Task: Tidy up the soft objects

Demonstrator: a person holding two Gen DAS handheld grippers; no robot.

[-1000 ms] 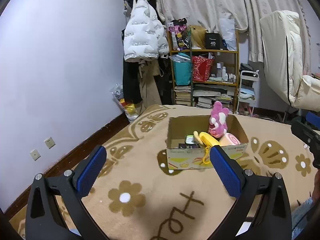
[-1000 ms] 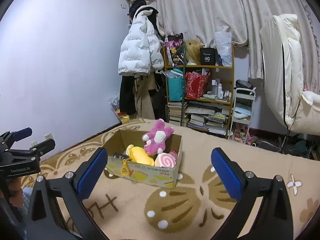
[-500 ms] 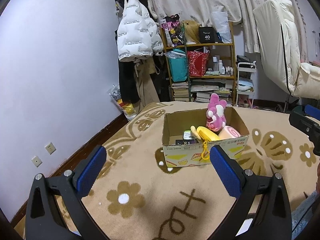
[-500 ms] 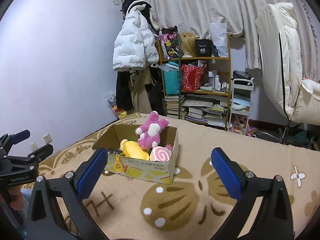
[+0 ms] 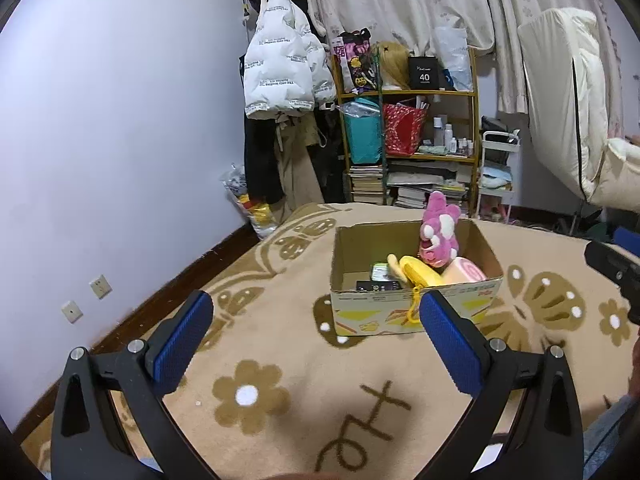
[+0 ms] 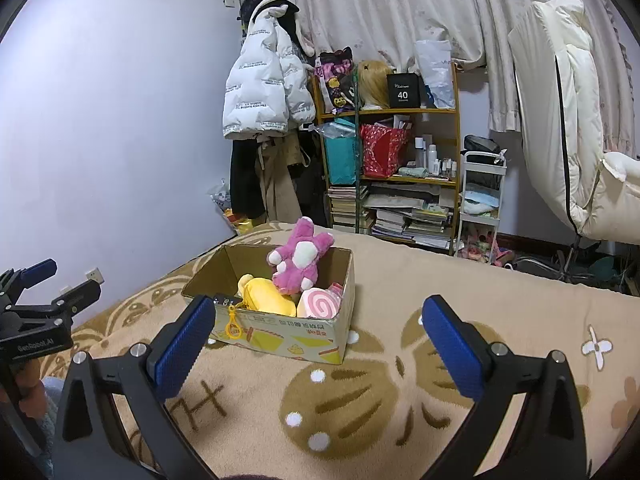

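Observation:
An open cardboard box (image 5: 416,312) (image 6: 280,336) stands on the beige patterned blanket. In it are a pink plush rabbit (image 5: 438,236) (image 6: 300,260), a yellow plush with a yellow clip (image 5: 416,272) (image 6: 264,300), a pink swirl-roll plush (image 5: 464,274) (image 6: 320,304) and some small dark items. My left gripper (image 5: 316,340) is open and empty, held back from the box. My right gripper (image 6: 316,340) is open and empty, to the right of the box. The left gripper also shows at the left edge of the right wrist view (image 6: 36,312).
The blanket (image 5: 280,344) covers a bed that ends at a purple wall with sockets (image 5: 100,286). Behind stand a coat rack with a white puffer jacket (image 5: 280,68), a cluttered shelf (image 5: 408,140), a small white cart (image 6: 480,208) and a cream chair (image 6: 568,140).
Both grippers have risen and tilted slightly; the box sits a little lower and nearer in both views. The jaws stay open and the box contents have not moved.

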